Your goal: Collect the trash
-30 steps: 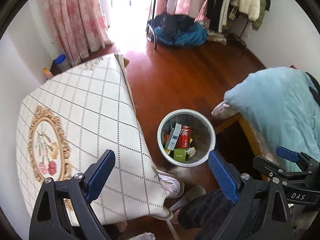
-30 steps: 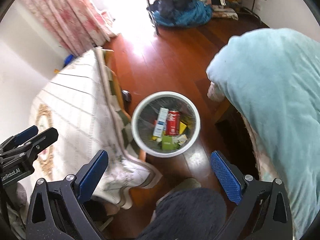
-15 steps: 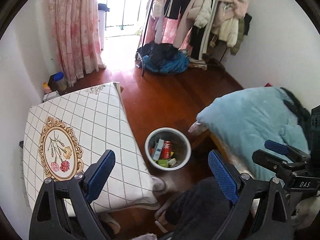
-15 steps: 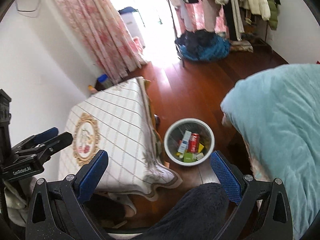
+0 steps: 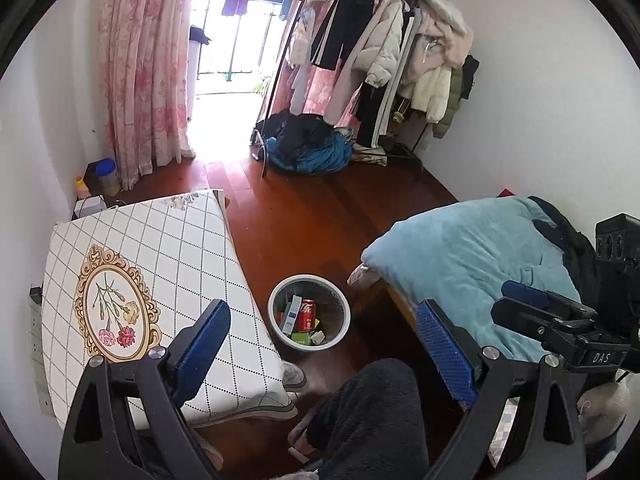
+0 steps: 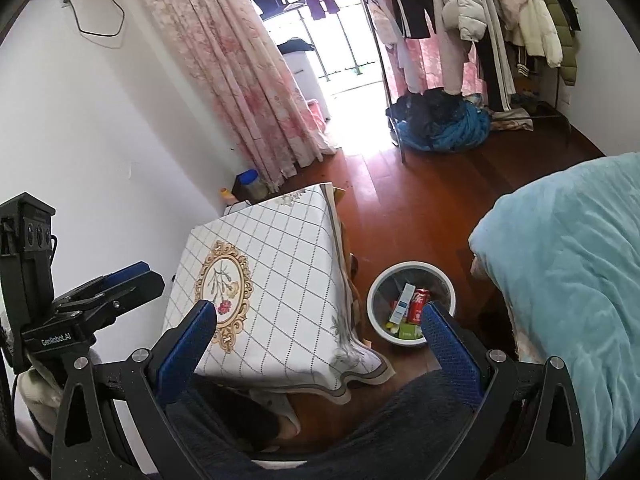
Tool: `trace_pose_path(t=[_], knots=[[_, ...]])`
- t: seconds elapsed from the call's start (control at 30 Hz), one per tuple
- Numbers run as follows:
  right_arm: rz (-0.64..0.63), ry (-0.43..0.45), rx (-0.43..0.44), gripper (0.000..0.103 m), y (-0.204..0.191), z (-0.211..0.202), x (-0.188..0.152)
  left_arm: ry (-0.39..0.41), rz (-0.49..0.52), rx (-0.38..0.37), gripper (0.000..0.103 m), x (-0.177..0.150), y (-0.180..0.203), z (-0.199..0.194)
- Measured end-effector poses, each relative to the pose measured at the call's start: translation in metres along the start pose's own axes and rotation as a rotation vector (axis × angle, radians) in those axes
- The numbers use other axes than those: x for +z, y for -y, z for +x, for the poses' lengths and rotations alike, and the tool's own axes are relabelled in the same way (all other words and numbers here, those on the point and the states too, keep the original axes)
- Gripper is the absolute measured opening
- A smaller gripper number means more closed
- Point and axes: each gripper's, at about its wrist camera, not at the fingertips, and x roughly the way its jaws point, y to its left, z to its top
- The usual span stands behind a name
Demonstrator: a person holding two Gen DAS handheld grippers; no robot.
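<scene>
Between worktop (image 5: 168, 256) and bed (image 5: 472, 256), the bin (image 5: 309, 312) holds the trash; both my hand-held grippers (image 5: 322, 336) (image 6: 320, 334) gape empty, likely finished.

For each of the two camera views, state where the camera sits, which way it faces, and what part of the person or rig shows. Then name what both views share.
Left wrist: on the left claw, open, facing forward and down at the trash bin; the knee and the right claw's side show.
Right wrist: on the right claw, open, facing likewise; the knee and the left claw's side show.
Shared: bin, red can, checked tablecloth, blue blanket.
</scene>
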Motion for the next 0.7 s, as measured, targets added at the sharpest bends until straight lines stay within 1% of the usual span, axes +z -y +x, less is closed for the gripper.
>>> trace_pose_path(t=[0.13, 0.33, 0.37, 0.4, 0.7], knots=[[-0.006, 0.009, 0.011, 0.103, -0.007, -0.007, 0.002, 0.008, -0.003, -0.016, 0.095, 0.000, -0.002, -0.007], [-0.011, 0.012, 0.016, 0.103, -0.011, -0.013, 0.003, 0.022, 0.007, -0.021, 0.095, 0.001, -0.003, -0.014], [-0.012, 0.012, 0.016, 0.103, -0.011, -0.012, 0.003, 0.023, 0.007, -0.020, 0.098, 0.001, -0.003, -0.015], [-0.011, 0.011, 0.015, 0.103, -0.012, -0.012, 0.003, 0.026, 0.007, -0.023, 0.103, 0.001, -0.003, -0.015], [-0.008, 0.000, 0.010, 0.103, -0.010, -0.014, 0.003, 0.025, 0.012, -0.037, 0.103, 0.001, -0.002, -0.017]])
